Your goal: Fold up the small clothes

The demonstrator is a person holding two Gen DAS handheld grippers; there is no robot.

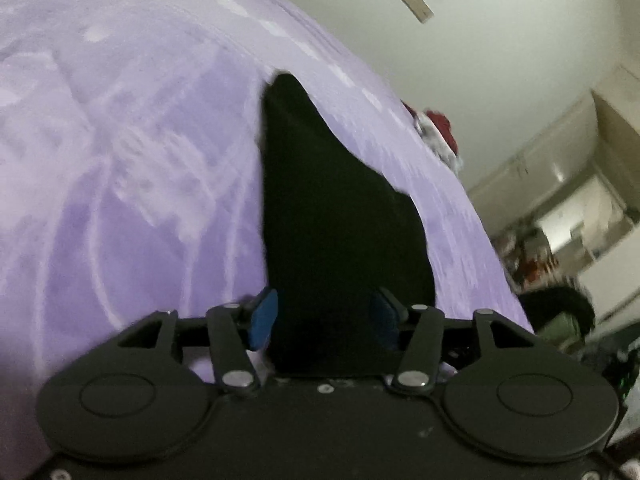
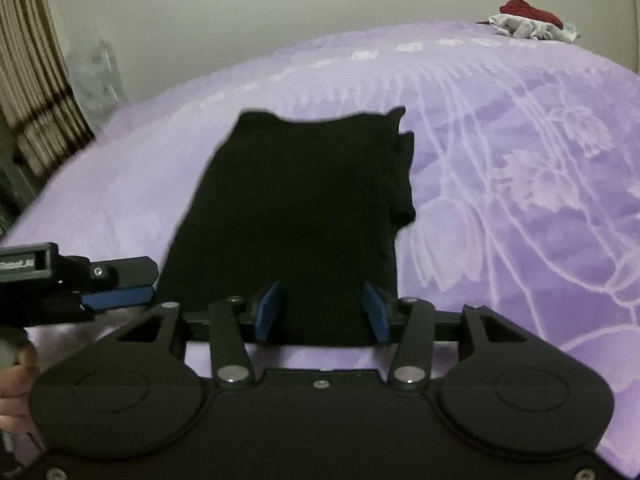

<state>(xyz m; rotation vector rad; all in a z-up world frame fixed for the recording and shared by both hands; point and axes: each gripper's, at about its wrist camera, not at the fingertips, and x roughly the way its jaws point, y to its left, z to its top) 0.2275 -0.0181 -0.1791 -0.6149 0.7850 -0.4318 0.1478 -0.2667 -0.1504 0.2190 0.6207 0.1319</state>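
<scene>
A black garment [image 2: 304, 200] lies flat on a purple bedspread [image 2: 520, 200], folded into a long strip. My right gripper [image 2: 323, 312] is open, its blue pads [image 2: 269, 312] astride the garment's near edge. My left gripper [image 1: 325, 320] is open too, its blue pads [image 1: 262, 316] on either side of the same black garment [image 1: 320, 208], which runs away from it. The left gripper also shows in the right wrist view [image 2: 116, 296] at the garment's near left corner.
A pile of red and white clothes [image 2: 528, 20] sits at the bed's far corner, also in the left wrist view [image 1: 436, 132]. Striped curtains [image 2: 36, 80] hang at the left. Cabinets and clutter [image 1: 560, 208] stand beyond the bed edge.
</scene>
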